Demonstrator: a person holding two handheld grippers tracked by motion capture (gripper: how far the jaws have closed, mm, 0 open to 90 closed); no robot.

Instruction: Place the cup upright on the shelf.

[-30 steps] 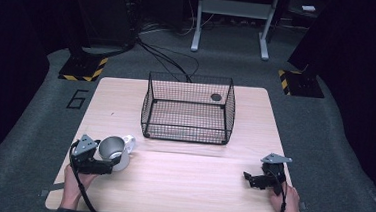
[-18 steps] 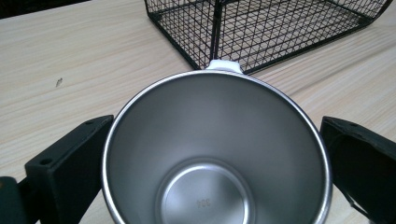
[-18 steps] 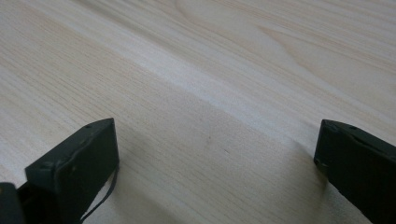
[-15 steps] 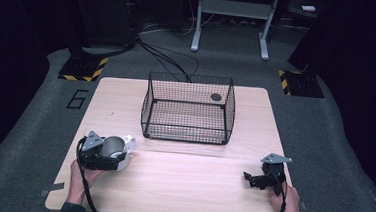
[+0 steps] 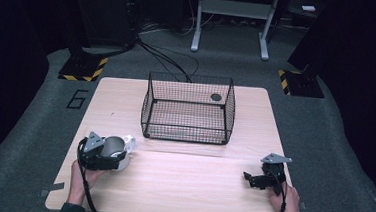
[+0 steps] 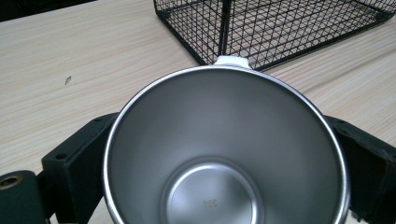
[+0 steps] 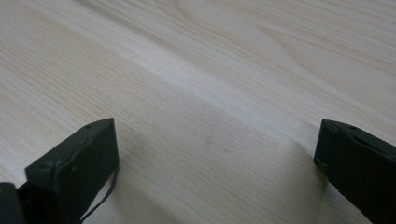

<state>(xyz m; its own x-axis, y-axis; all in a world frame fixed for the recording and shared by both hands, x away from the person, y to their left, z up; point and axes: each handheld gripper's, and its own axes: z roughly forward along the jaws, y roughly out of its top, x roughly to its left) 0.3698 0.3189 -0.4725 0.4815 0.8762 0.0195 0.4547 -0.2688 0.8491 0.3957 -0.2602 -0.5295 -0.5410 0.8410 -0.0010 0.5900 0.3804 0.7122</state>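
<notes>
Showing "6" on floor [image 5: 77, 99]; steel cup [image 6: 224, 154] base stamp unreadable

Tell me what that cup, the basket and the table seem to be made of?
The cup looks like brushed stainless steel: grey, softly reflective inside, with a white, probably plastic handle. The basket seems to be thin metal wire coated black, given its fine open grid. The table shows pale wood grain with a matte finish, though it could be laminate.
</notes>
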